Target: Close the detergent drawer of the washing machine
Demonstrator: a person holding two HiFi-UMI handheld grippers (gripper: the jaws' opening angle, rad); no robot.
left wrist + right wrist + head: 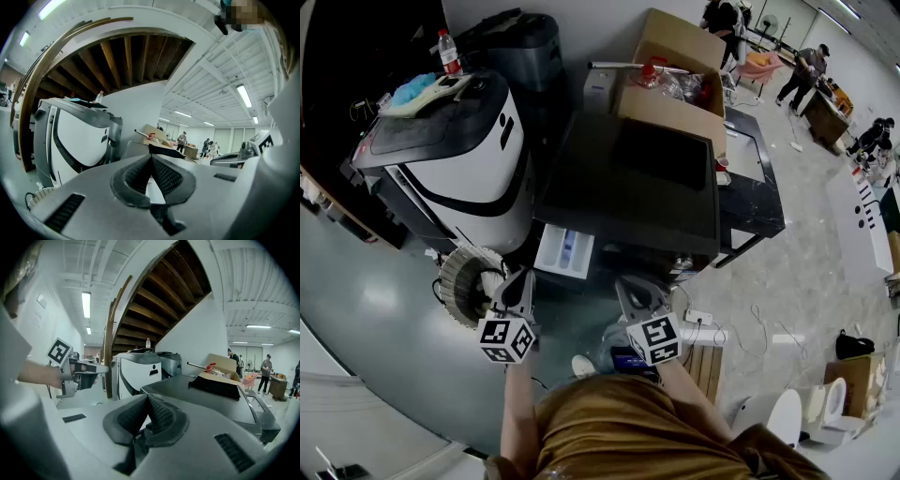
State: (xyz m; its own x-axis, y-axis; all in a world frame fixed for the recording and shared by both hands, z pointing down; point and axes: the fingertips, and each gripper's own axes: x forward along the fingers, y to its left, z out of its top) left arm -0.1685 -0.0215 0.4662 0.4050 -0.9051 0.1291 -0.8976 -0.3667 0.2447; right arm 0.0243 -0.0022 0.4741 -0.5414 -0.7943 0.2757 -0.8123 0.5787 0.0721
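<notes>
Two hand-held tongs sit low in the head view, side by side, in front of a dark washing machine [628,178]. Left tongs [525,279] are shut tight with nothing between the pads. Right tongs [628,286] are also closed and empty. The white detergent drawer [564,251] stands pulled out from the machine's front, at its left corner, just ahead of the left tongs; whether they touch cannot be told. A white and black appliance [459,159] stands beside the machine's left. A cardboard box [675,66] sits behind.
</notes>
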